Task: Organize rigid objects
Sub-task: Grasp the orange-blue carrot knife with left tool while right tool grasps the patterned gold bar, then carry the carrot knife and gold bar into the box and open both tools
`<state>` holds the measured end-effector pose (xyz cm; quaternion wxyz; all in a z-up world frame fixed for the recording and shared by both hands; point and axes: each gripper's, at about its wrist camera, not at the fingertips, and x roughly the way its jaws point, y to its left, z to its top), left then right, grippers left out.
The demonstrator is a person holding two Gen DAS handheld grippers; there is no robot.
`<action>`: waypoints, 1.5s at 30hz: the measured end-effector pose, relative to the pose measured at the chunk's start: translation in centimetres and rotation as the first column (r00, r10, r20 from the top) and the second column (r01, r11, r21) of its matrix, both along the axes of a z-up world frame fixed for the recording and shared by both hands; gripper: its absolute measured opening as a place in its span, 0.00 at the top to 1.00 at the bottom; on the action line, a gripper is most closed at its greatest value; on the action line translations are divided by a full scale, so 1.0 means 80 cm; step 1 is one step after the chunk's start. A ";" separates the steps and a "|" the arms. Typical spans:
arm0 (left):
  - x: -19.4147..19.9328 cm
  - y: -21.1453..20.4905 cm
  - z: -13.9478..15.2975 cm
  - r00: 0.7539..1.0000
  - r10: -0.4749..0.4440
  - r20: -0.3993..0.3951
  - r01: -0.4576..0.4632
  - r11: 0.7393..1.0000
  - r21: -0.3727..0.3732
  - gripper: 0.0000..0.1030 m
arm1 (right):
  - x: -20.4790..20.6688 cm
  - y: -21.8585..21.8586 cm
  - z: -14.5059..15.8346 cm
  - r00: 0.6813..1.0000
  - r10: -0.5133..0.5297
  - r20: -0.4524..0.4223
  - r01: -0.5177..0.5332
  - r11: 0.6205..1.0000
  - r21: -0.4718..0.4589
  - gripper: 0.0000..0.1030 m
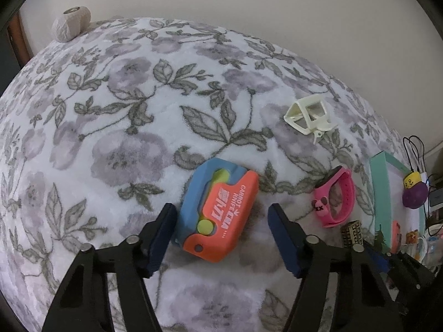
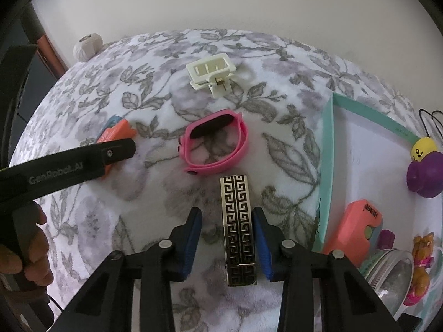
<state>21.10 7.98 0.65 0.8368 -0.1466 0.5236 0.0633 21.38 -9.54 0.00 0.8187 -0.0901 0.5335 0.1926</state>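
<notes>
Bracketing: my left gripper [image 1: 221, 238] half open around the toy knife [image 1: 218, 213], pads apart from it.
Toy knife: orange and blue, yellow-green button; lies flat on the floral blanket [image 1: 110, 138].
Writing: "CARROT KNIFE" in white.
Axis: runs away from me, tilted right.
Right gripper [image 2: 226, 238]: narrowly open astride the clip [image 2: 238, 229]; right pad just beside it, left apart.
Clip: gold-and-black key pattern, pointing away.
Beyond: pink band [image 2: 214, 145], then cream claw clip [image 2: 211, 73].

Floral fleece blanket [image 1: 116, 127], on it carrot knife toy [image 1: 218, 210], pink wristband [image 2: 213, 144], cream claw clip [image 2: 211, 73], Greek-key bar [image 2: 239, 229], teal-rimmed tray [image 2: 329, 149].
</notes>
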 end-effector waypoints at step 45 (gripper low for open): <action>-0.024 0.011 0.088 0.980 0.094 0.177 -0.093 0.996 -0.010 0.55 | -0.001 -0.040 0.064 0.998 -0.058 0.015 0.052 0.964 0.262 0.79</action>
